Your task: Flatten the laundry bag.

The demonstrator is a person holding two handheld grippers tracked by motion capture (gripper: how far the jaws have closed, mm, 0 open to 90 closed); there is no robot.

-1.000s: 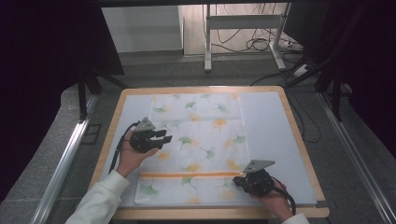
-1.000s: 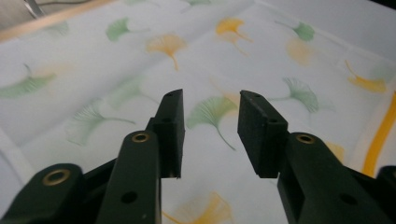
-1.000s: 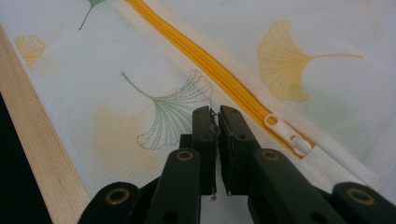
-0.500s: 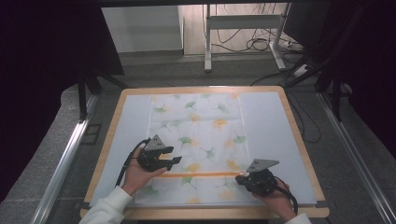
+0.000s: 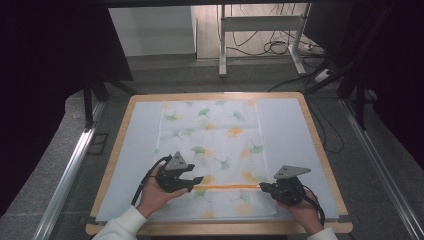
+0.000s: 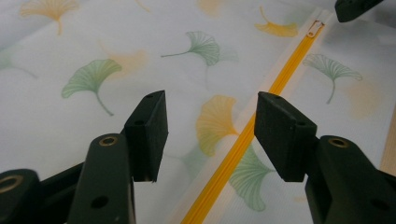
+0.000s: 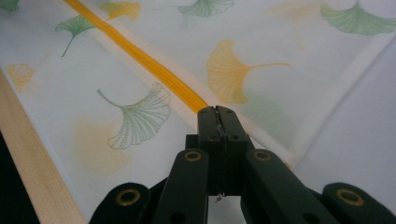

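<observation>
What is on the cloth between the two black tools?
Between the left tool and the right tool, the high view shows the orange zipper running across the leaf-print cloth. Nothing else lies on that stretch.

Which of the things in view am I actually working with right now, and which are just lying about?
In the job:
pouch
orange zipper
zipper pull
left gripper, open over the zipper
right gripper, shut at the zipper's end

Lying about:
table
white mat
metal stand
floor cables
</observation>
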